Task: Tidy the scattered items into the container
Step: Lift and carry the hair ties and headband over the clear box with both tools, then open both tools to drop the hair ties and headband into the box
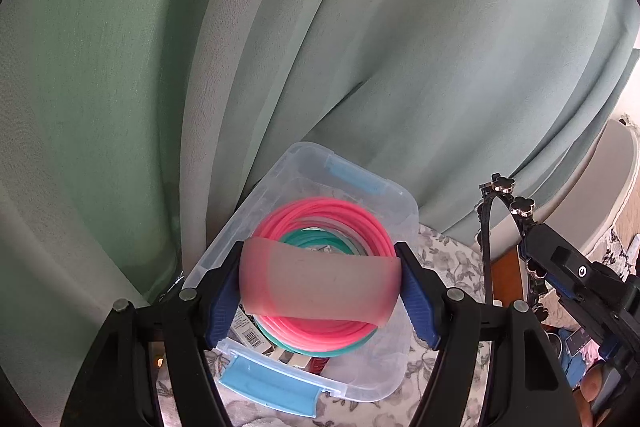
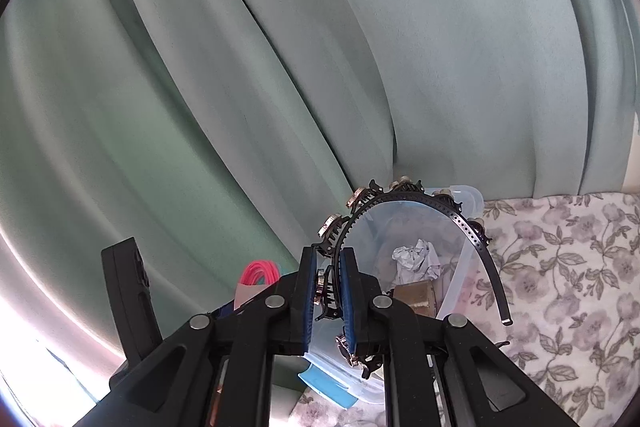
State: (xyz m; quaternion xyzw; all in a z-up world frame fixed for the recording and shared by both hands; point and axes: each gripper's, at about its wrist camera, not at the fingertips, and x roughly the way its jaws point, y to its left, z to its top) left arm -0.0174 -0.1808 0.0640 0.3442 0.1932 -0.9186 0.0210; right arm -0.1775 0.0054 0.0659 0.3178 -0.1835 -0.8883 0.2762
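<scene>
Container (image 1: pixel 394 205), clear plastic w/ blue latches, sat on a floral-print cloth (image 2: pixel 560 287) against green curtain (image 1: pixel 120 67); surface under the cloth not identifiable.

Left claw (image 1: pixel 320 291) was spread wide but clamped on a bundle of pink + teal coiled cord (image 1: pixel 324 217), pads pressing a frosted pinkish sleeve (image 1: pixel 320 287) wrapped round the coil. Bundle hung directly over the container's open mouth, apparently not yet resting in it; hard to tell for sure from this angle.

Right claw (image 2: pixel 326 301) was pressed together, pinching a black headband (image 2: pixel 404 193) w/ metallic flower studs near one end. Band arched up and over the container's near corner, free tip hanging above the cloth outside the wall.

Already in the container: crumpled paper (image 2: pixel 416 255), brownish box-like item (image 2: pixel 414 297), barcoded pkg (image 1: pixel 250 335) under the coil.

Progress, est.: well along. Several items in, two more in hand and at the container. Left: release coil, then bring headband fully over the opening and drop. More clutter showed at the right edge of left-wrist view, blurred, can't say if it belongs to the job. Headband is wide for the opening, may need angling.
</scene>
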